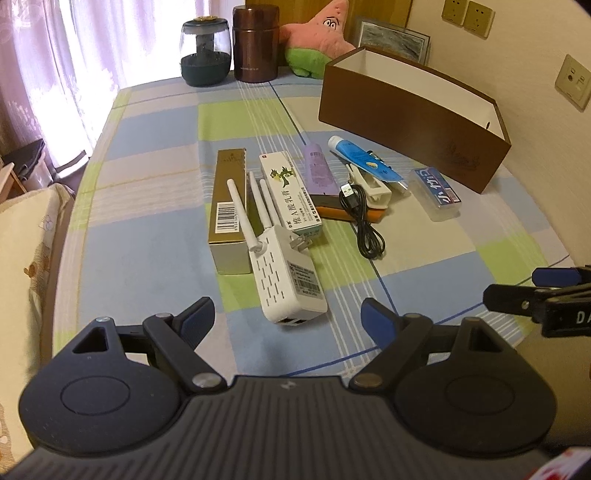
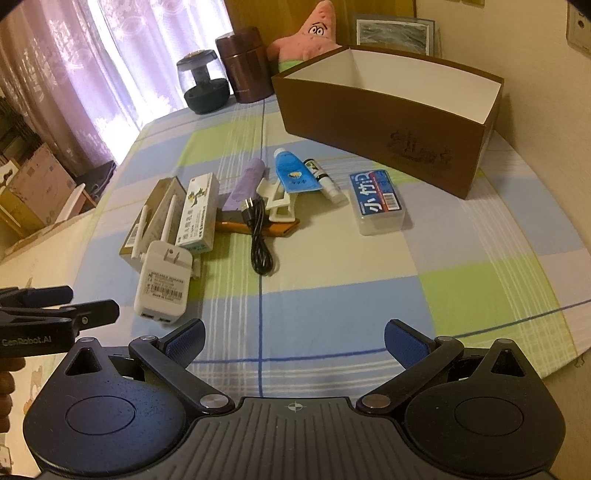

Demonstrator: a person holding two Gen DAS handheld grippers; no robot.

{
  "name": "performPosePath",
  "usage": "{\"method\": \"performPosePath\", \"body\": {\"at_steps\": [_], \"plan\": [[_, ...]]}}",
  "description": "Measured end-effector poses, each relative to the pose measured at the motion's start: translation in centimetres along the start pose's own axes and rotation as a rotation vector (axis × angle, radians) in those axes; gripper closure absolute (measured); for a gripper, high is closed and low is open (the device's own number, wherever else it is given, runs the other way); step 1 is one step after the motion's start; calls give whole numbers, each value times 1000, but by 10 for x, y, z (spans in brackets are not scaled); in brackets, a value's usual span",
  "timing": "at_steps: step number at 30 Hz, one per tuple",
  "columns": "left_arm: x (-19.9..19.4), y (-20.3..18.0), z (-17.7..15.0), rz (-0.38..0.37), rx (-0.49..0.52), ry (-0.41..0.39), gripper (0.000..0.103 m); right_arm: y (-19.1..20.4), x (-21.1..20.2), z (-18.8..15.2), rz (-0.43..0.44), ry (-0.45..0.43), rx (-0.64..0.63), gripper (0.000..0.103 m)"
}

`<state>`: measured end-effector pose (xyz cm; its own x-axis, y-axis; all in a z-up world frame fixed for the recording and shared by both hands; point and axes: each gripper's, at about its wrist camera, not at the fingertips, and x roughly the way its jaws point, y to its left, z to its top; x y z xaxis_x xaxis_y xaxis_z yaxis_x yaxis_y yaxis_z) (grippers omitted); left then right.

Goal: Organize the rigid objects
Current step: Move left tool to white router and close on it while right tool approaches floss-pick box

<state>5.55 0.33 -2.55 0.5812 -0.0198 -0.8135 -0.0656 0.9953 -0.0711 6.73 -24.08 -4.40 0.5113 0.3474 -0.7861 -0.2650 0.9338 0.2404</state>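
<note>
Loose items lie mid-table: a white wifi repeater (image 1: 286, 278) (image 2: 162, 282) with antennas, a gold box (image 1: 227, 206), a white-green medicine box (image 1: 290, 190) (image 2: 197, 210), a purple tube (image 1: 317, 170) (image 2: 245, 186), a blue tube (image 1: 364, 158) (image 2: 293, 173), a black USB cable (image 1: 360, 218) (image 2: 260, 236), a clear case with a blue label (image 1: 437, 194) (image 2: 378, 203). An empty brown box (image 1: 413, 114) (image 2: 384, 129) stands behind them. My left gripper (image 1: 288, 317) is open and empty, just short of the repeater. My right gripper (image 2: 293, 339) is open and empty over bare cloth.
A checked cloth (image 2: 332, 295) covers the round table. At the back stand a dark glass jar (image 1: 205, 55), a brown canister (image 1: 255, 44) and a pink plush star (image 1: 325, 33). A wall with sockets lies to the right, curtains to the left.
</note>
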Motion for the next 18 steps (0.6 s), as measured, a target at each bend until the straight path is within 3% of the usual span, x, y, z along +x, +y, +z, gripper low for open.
{"method": "performPosePath", "body": {"at_steps": [7,12,18], "plan": [[21,5,5,0,-15,5,19,-22,10,9,17,-42,12,2],[41,9,10,-22,-44,22,29,-39,19,18,11,-43,30,5],[66,12,19,-17,-58,29,31,-56,34,26,-18,-22,29,8]]}}
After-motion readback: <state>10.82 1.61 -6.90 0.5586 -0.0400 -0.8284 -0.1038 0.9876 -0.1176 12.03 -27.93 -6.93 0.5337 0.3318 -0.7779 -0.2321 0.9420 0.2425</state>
